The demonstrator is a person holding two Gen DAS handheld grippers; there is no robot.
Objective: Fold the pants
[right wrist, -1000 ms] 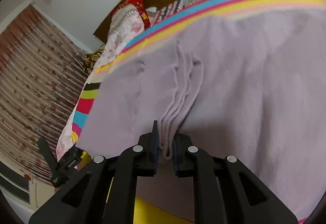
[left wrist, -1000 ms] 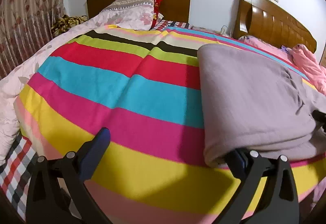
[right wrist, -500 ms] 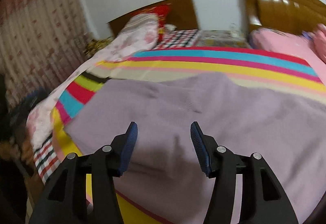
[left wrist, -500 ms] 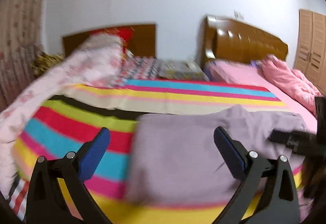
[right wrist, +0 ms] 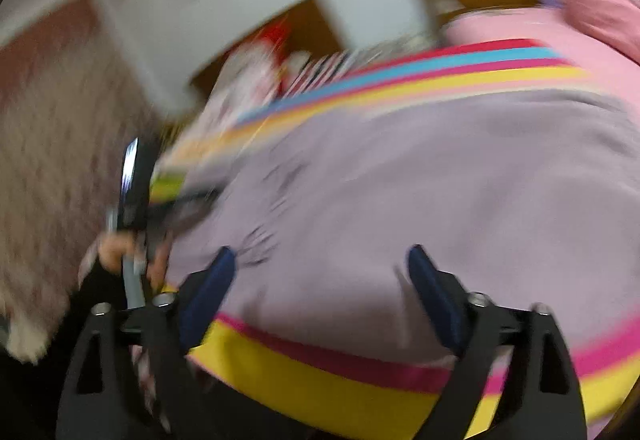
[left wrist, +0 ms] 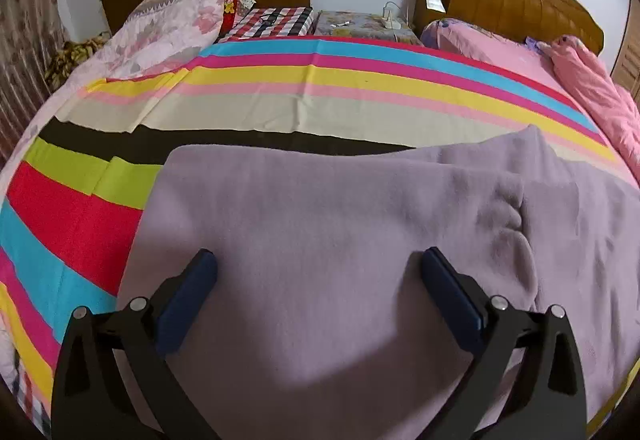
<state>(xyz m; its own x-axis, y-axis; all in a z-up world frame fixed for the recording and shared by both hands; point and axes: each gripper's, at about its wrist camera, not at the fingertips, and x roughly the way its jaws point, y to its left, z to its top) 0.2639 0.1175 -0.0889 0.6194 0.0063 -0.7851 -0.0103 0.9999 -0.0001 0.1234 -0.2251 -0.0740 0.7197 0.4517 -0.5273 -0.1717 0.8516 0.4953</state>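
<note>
Both tools spread wide, gripping nothing: my left tool (left wrist: pixel 318 272) and right tool (right wrist: pixel 320 272) hover over lilac pants (left wrist: pixel 340 224) lying folded on striped bed (left wrist: pixel 80 224). Pants directly ahead, long axis left-right; near hem nearest right tool.

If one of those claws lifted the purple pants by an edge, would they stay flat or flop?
Probably flop: the purple pants lie in soft rolls and creases, so the free part would likely hang and unfold. The fabric looks thick and fleecy, so it may grip rather than slip. Pushed, it would likely bunch on the striped sheet.
</note>
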